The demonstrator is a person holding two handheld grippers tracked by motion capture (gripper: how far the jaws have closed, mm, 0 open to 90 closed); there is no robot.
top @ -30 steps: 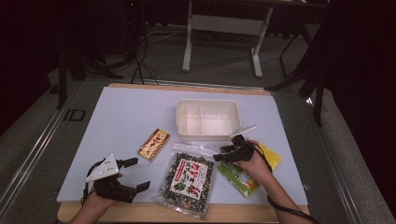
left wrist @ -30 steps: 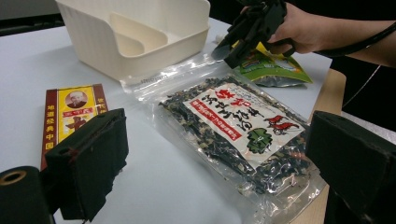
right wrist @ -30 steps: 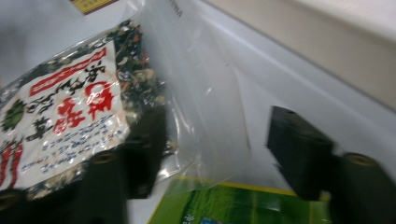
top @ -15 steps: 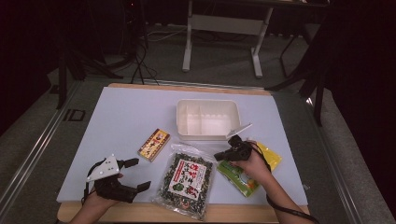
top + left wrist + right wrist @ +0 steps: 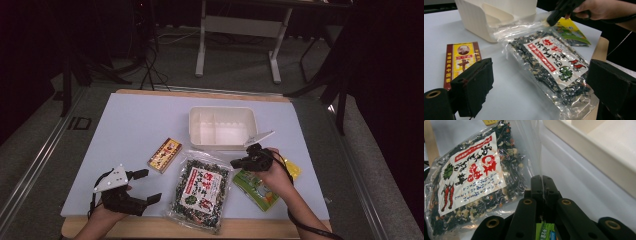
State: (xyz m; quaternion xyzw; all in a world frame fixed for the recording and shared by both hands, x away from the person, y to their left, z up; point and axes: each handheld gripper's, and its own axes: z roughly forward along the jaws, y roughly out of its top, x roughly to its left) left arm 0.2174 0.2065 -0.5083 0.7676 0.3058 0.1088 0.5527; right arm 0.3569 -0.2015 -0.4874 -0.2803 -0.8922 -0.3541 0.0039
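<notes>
Clear crinkly seaweed bag (image 5: 200, 187): corner pinched in right gripper (image 5: 239, 162) jaws; left gripper (image 5: 145, 186) jaws apart.

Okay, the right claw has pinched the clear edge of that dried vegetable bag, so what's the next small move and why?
Probably lift it a little higher. The right claw is shut on the top edge of the dried vegetable bag, whose body lies on the table beside the white container, so it likely needs clearance over the rim.
</notes>
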